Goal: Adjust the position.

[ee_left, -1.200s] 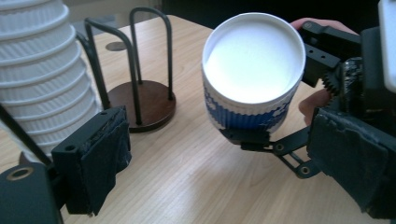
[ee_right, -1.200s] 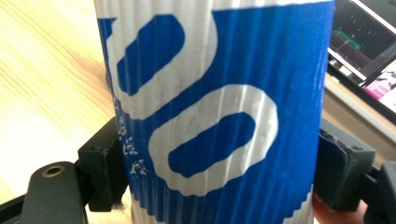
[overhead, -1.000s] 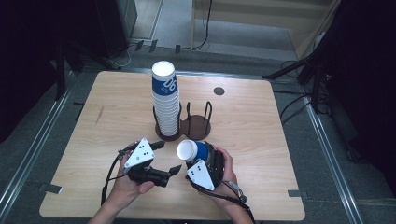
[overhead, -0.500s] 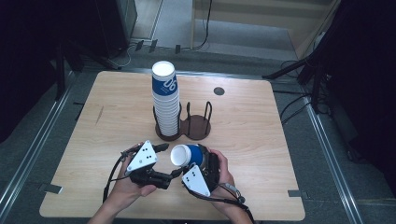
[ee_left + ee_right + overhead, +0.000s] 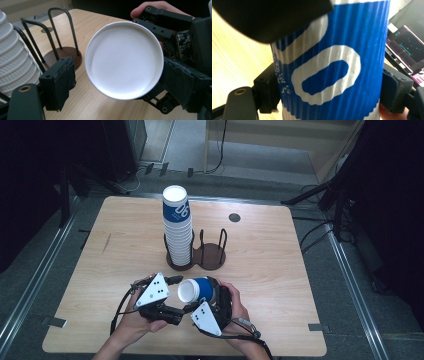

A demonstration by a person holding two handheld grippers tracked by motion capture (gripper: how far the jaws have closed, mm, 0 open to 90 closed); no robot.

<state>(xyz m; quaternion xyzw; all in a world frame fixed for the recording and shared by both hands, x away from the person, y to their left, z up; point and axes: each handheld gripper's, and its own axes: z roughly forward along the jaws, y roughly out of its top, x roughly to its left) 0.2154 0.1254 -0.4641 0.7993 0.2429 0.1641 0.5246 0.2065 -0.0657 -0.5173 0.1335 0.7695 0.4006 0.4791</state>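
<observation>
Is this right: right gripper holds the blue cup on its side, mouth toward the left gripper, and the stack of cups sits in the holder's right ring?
Not quite. In the high view the stack of cups sits in the left ring of the holder; the right ring is empty. The rest holds: the right gripper is clamped on the blue cup, lying sideways with its mouth toward the left gripper.

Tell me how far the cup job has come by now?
Done: one cup is off the stack, which stands in the holder. In hand: the right gripper is shut on that cup, held on its side above the table; the open left gripper faces its mouth. Left: probably a handover or putting it in the holder's empty ring; the tall stack waits.
</observation>
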